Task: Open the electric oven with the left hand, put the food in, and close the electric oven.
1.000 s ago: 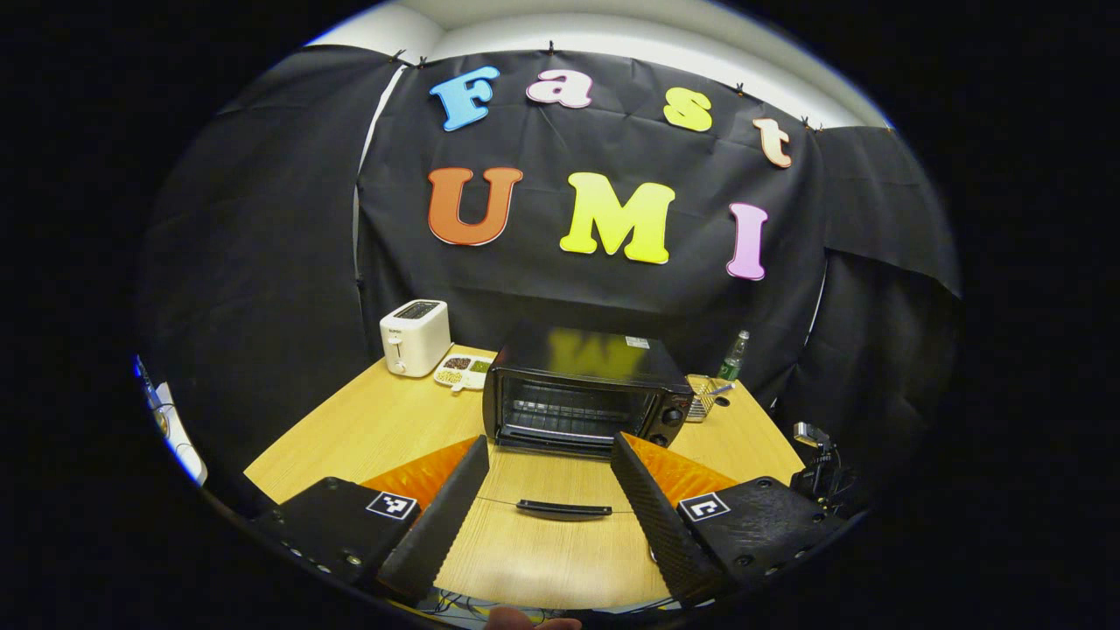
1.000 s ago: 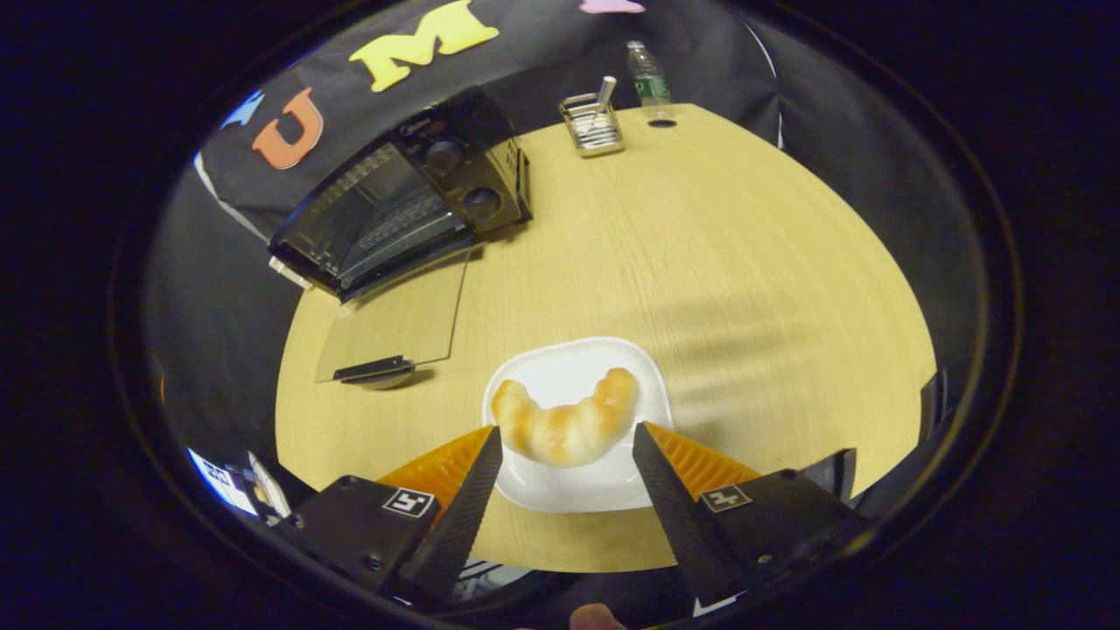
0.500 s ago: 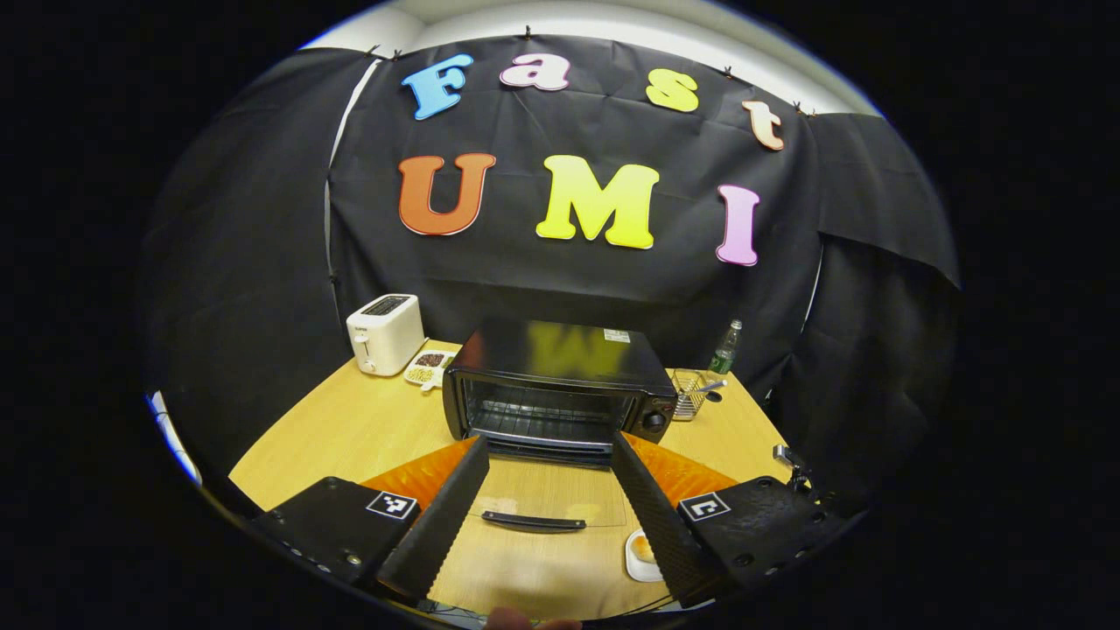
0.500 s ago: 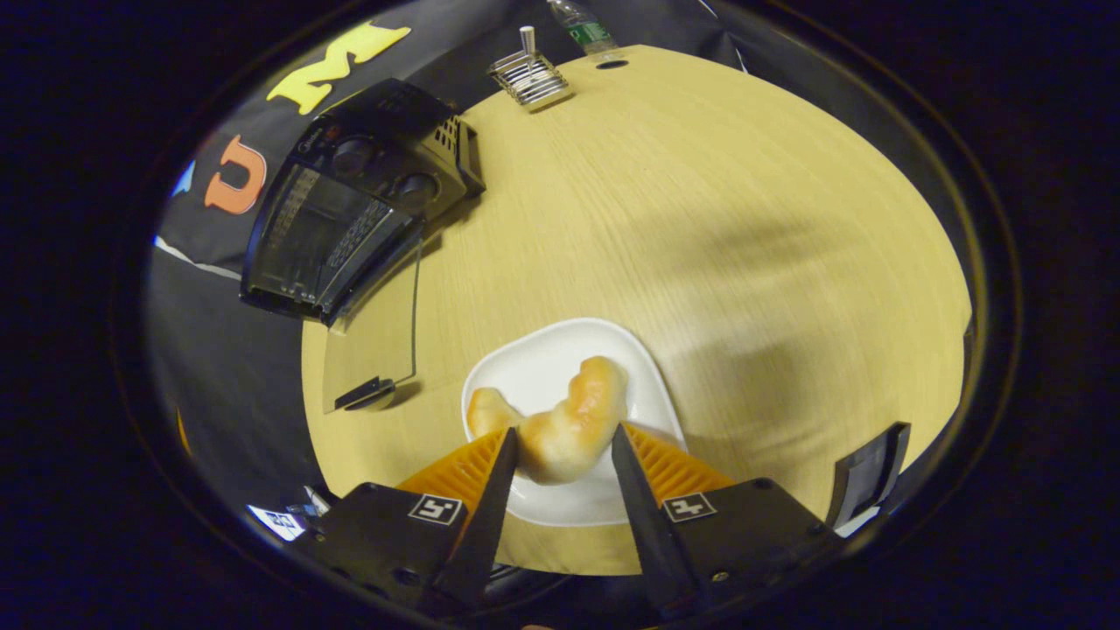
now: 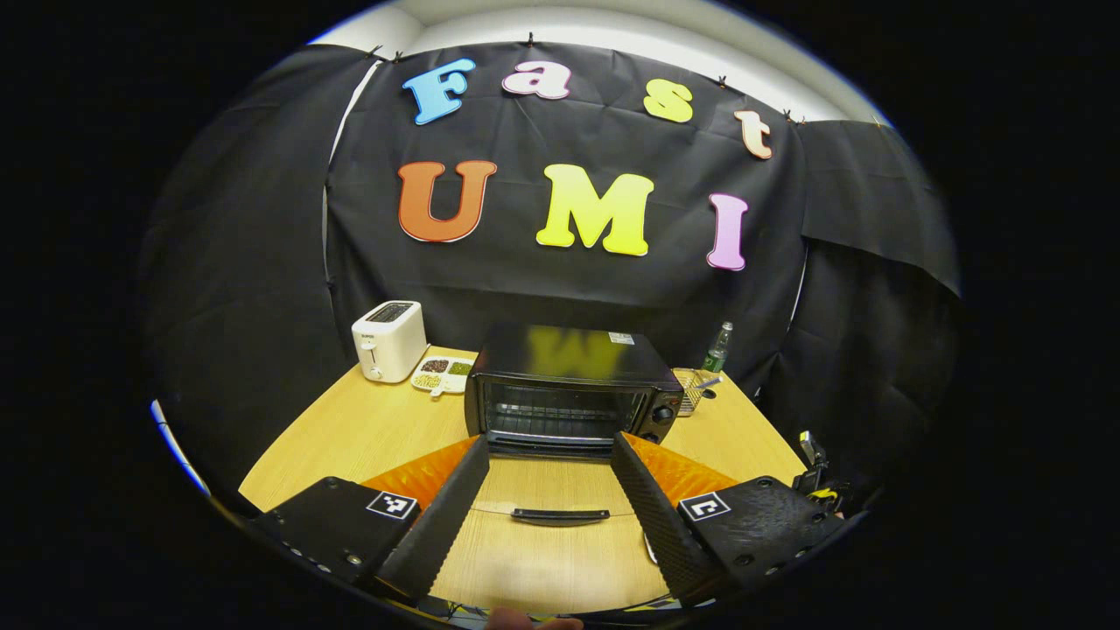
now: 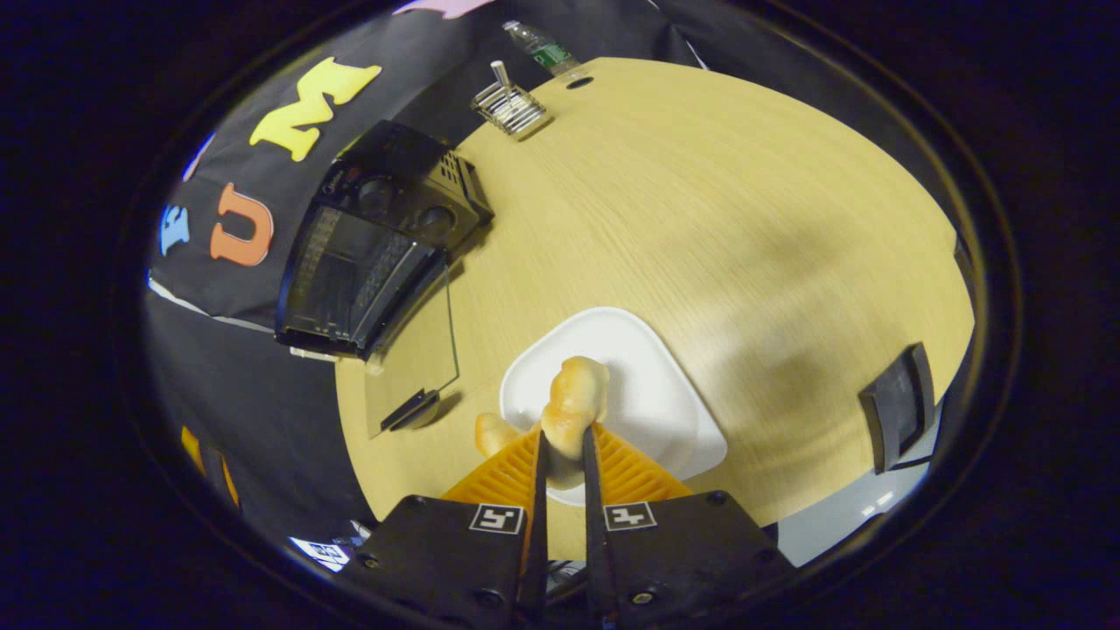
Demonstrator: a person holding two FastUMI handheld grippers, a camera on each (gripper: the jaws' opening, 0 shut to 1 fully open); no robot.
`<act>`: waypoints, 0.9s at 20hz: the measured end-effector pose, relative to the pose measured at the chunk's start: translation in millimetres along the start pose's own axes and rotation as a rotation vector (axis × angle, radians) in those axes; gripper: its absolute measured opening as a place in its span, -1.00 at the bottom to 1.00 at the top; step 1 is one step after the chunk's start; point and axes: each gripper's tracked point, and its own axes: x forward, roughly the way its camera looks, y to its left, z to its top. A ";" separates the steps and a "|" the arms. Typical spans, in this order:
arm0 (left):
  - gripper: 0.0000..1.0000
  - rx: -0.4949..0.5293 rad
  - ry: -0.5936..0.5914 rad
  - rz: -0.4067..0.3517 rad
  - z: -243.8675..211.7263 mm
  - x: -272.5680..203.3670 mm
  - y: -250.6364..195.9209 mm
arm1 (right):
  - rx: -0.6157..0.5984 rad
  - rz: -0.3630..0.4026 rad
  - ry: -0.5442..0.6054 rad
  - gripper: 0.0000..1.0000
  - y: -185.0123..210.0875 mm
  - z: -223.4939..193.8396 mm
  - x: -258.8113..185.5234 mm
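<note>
Oven door [image 5: 560,499] dropped flat onto the bench [image 6: 717,219] with its handle [image 5: 560,515] toward the near edge, leaving the toaster oven [image 5: 570,392] cavity and rack open to take the food, likely the reason for the left hand-held gripper [image 5: 549,499] hanging back wide open and empty just above that door. Right hand-held gripper [image 6: 561,464] closed down to a narrow gap, both fingers pinching the middle of the croissant [image 6: 573,407] at the near-left corner of the white plate [image 6: 647,402], one end curling out to the left, apparently lifted or about to be, for the carry across to the oven at far left.
</note>
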 end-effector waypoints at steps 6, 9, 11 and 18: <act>0.87 -0.003 0.010 -0.053 -8.4 -20.8 19.9 | 0.154 0.193 -0.110 -0.60 58.1 -5.7 -31.0; 0.87 0.008 0.014 -0.059 -9.2 -32.1 33.6 | 0.189 0.273 -0.159 -0.60 97.4 -2.6 -33.6; 0.87 0.020 0.016 -0.053 -10.6 -38.9 45.1 | 0.219 0.315 -0.179 -0.64 121.3 -0.2 -25.8; 0.87 0.068 0.053 0.042 -17.1 -66.7 102.5 | 0.303 0.386 -0.256 -0.60 198.3 36.6 44.3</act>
